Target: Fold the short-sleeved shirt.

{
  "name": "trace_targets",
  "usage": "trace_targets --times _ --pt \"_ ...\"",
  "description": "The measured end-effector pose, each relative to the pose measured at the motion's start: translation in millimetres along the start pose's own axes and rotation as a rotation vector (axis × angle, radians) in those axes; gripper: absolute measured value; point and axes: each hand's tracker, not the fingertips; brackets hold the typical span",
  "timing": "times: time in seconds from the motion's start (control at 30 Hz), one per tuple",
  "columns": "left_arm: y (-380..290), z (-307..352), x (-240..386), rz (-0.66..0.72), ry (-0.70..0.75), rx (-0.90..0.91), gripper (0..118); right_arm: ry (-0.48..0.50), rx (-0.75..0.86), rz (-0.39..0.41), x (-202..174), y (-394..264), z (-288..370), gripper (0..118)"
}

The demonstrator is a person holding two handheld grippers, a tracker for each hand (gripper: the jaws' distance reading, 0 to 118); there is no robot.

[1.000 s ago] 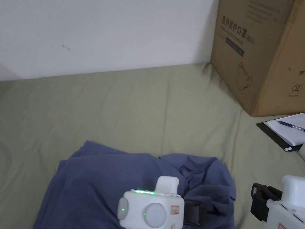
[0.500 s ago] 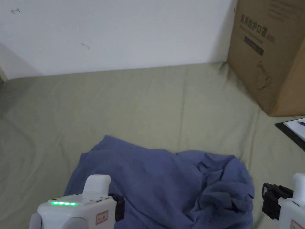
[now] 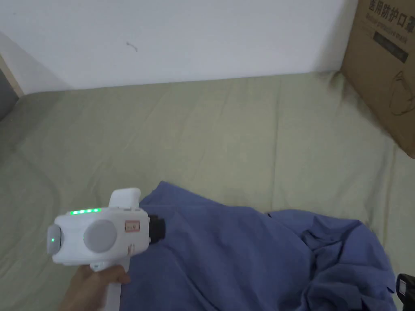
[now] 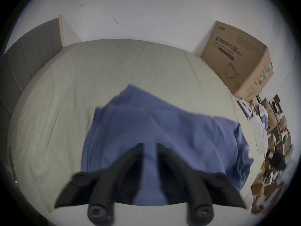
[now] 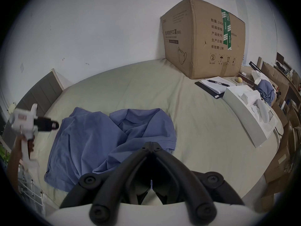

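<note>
Centrally, the blue short-sleeved shirt point(image 3: 251, 259) lies crumpled on the green-sheeted bed point(image 3: 227, 133), flatter on its left half and bunched on its right. The left gripper point(image 4: 149, 145) hangs above the shirt's left part, its jaws parted by a narrow gap with nothing between them; the head view shows its white body held by a hand point(image 3: 91, 285) at the shirt's left edge. The right gripper point(image 5: 151, 144) sits at the shirt's near right edge, its jaws closed tip to tip, holding no cloth. The right gripper view adds what the head view lacks: a clipboard point(image 5: 210, 86) bearing paper and a pen point(image 5: 219, 82), and an open white box point(image 5: 249, 110) containing moulded white packing. A cardboard box point(image 5: 203, 37) stands closed at the bed's far right corner.
</note>
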Motion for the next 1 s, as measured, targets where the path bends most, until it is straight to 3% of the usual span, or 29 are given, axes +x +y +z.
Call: trace_targets --times 0.07,0.1,0.13,0.4,0.6,0.7,0.73,0.8,0.83,0.87,1.0 --pt "25 -21 -5 0.007 0.0 0.024 91 -0.002 -0.009 0.0 0 1 -6 0" --pt "40 -33 -1 -0.002 0.009 0.019 112 -0.009 -0.018 0.0 0 2 -10 0" --pt "52 -45 -2 -0.009 0.024 0.008 118 -0.012 -0.025 0.004 -3 5 -12 0" --pt "100 -145 -10 -0.002 0.16 -0.101 116 -0.034 -0.061 0.035 -8 11 -42 0" --pt "96 -174 -2 -0.071 0.206 -0.142 91 -0.029 -0.082 0.001 -3 14 -55 0" --pt "101 -162 7 -0.108 0.206 -0.143 61 -0.039 -0.086 -0.01 10 9 -63 0" --pt "102 -161 6 -0.111 0.199 -0.14 44 -0.036 -0.09 -0.015 10 8 -65 0" --pt "105 -157 5 -0.115 0.195 -0.142 30 -0.037 -0.092 -0.028 14 5 -67 0" --pt "105 -155 6 -0.12 0.203 -0.132 30 -0.03 -0.089 -0.037 18 2 -67 0" --pt "104 -152 7 -0.121 0.242 -0.113 3 -0.022 -0.092 -0.047 20 2 -67 0" --pt "109 -142 2 -0.068 0.208 -0.117 0 -0.018 -0.091 -0.051 30 7 -67 0"
